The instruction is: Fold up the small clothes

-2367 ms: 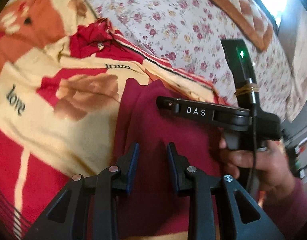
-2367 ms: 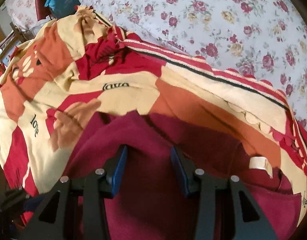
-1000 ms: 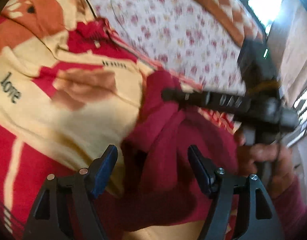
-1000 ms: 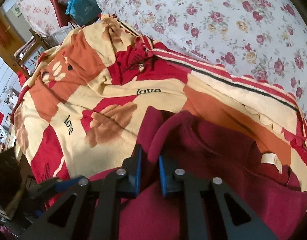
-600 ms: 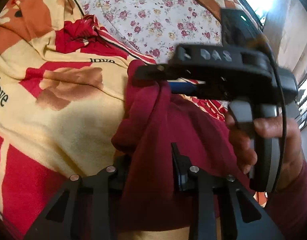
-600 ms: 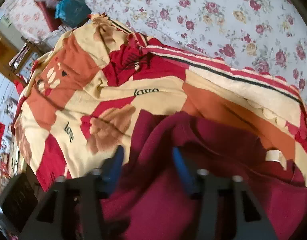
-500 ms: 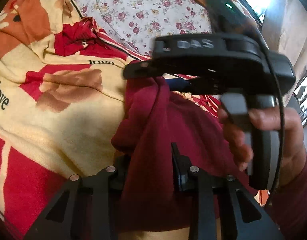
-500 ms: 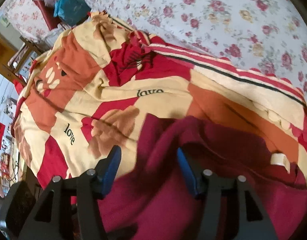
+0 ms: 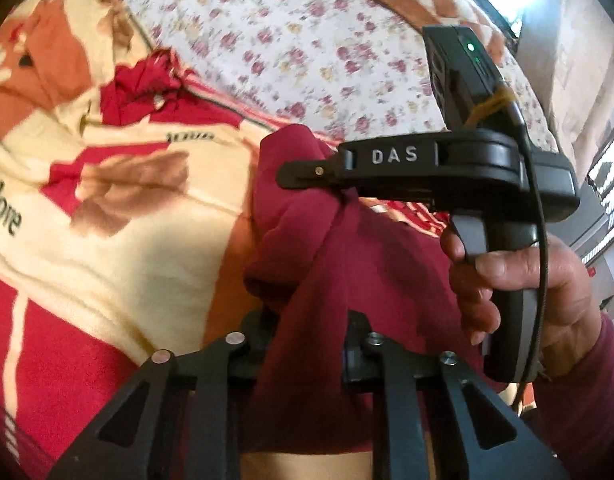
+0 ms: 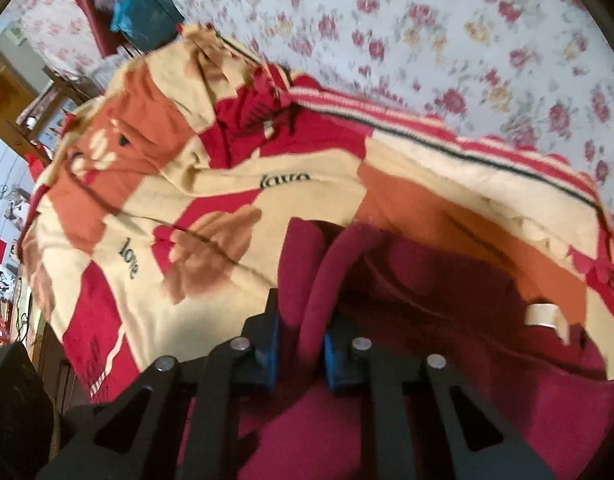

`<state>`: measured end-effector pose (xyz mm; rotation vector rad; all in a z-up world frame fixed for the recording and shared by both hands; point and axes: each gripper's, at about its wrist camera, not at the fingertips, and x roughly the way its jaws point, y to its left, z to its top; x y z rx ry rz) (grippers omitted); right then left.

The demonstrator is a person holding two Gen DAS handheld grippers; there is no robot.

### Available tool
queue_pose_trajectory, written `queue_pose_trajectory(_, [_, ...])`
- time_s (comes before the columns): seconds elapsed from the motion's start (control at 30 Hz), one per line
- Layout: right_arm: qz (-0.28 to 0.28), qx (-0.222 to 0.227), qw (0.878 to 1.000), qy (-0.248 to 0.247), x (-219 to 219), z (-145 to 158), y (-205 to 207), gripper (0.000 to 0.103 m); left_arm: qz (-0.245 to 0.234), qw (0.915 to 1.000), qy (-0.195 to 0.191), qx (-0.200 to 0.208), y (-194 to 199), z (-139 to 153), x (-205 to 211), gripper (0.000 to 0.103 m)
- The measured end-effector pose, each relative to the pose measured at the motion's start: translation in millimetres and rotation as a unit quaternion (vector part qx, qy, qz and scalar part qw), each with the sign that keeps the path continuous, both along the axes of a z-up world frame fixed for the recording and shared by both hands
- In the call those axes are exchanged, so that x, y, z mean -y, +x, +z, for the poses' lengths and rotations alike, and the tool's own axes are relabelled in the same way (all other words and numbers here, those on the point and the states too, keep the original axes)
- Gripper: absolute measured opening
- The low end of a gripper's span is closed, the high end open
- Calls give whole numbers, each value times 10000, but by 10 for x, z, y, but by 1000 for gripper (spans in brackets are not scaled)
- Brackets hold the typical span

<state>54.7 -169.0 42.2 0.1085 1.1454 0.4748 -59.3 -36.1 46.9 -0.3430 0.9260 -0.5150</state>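
On the bed, over a blanket [image 9: 119, 264] patterned in cream, red and orange with the word "love" printed on it, lies a dark red garment [image 9: 387, 264], bunched up where both tools have hold of it. Seen from the left wrist, the left tool [image 9: 307, 336] has just closed and its jaws are clamped on a raised fold of the garment, the cloth standing up between its two black fingers and hiding their tips. Beyond it, the right tool [image 9: 307, 170], black and marked "DAS", pinches the top of the same ridge of cloth; a hand [image 9: 523, 292] in a dark red sleeve grips its handle. From the right wrist, the right tool [image 10: 301, 334] has also just been closing, its blue pads [image 10: 271, 344] pressed against a narrow upright fold of the garment [image 10: 447, 300]. A pale tag [image 10: 541, 314] shows on the garment to the right. Behind the blanket stretches a white sheet [image 10: 447, 48] with small red flowers.
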Motion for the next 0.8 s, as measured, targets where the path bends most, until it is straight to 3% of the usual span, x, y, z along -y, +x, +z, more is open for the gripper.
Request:
queue_pose_trajectory(0.23, [-231,226,9980,545,482,444,-186,16,-219,9988,297,309,-157,400,351,0])
queue_pose_trajectory(0.8, [-798,640,9921,725,1547,891,-708,16,-992,9898,823,605,-442,850,1304,0])
